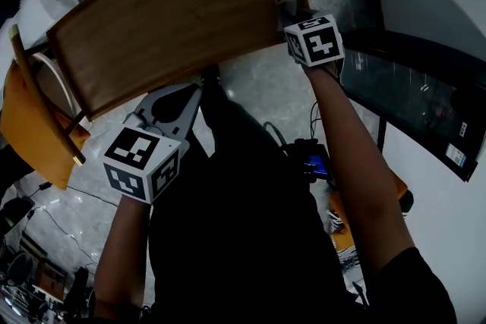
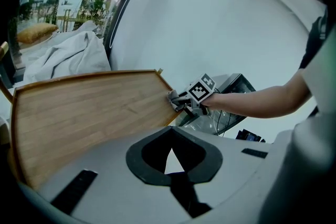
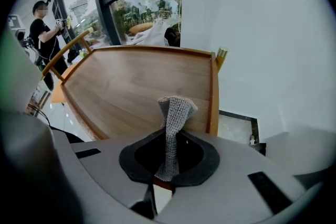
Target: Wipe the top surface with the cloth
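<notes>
While my right claw (image 1: pixel 291 14) is clamped on the cloth (image 3: pixel 174 118), a grey knitted strip standing up past the jaw tips, it sits at the right-hand end of the wooden top (image 3: pixel 131 86), just inside the raised rim; can't tell if cloth touches wood. Left claw (image 1: pixel 196 92) is off the near edge, jaws together, nothing in them. Cloth looks soft, light and floppy, with an open weave, so it probably drags on wood rather than slips and may bunch or fold under when pushed. The pinch is low on the strip, which is fine, with the free end to be pressed flat. The top looks stiff and smooth.
</notes>
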{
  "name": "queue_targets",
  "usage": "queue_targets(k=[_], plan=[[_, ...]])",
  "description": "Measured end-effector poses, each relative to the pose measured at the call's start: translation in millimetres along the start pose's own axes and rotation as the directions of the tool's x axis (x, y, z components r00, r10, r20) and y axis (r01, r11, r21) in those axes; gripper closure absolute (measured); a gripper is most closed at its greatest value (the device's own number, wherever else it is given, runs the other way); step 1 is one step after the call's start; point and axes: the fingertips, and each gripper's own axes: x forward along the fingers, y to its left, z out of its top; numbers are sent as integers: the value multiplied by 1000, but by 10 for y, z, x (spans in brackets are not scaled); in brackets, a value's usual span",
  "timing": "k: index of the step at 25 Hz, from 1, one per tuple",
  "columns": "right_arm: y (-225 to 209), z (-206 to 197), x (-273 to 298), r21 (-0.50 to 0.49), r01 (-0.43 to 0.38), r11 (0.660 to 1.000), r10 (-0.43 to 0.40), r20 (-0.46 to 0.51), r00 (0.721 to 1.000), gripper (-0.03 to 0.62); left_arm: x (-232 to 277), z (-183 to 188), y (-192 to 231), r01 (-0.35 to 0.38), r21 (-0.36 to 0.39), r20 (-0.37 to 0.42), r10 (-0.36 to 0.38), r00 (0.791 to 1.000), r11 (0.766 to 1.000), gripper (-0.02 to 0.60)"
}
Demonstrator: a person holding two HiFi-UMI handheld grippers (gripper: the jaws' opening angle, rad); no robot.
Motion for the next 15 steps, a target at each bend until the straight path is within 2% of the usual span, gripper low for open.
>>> queue_targets(k=[5,9,12,15], plan=[[-26,-30,-7,12,22,1000,-22,6,1000,555,-71,-26,-25,-11,-6,16,11,1000,1000,571],[15,82,-59,53,0,999,-1,25,1000,554,-241,-28,45,-31,-19,45,32,998,999,571],[333,396,-160,46,-58,997,53,93,994,554,-447,-51,156,-52,-40,72,54,996,998,571],[894,802,-209,-10,-141,990,141,147,979,554,-690,-92,285,-76,-60,102,82,991,995,571]])
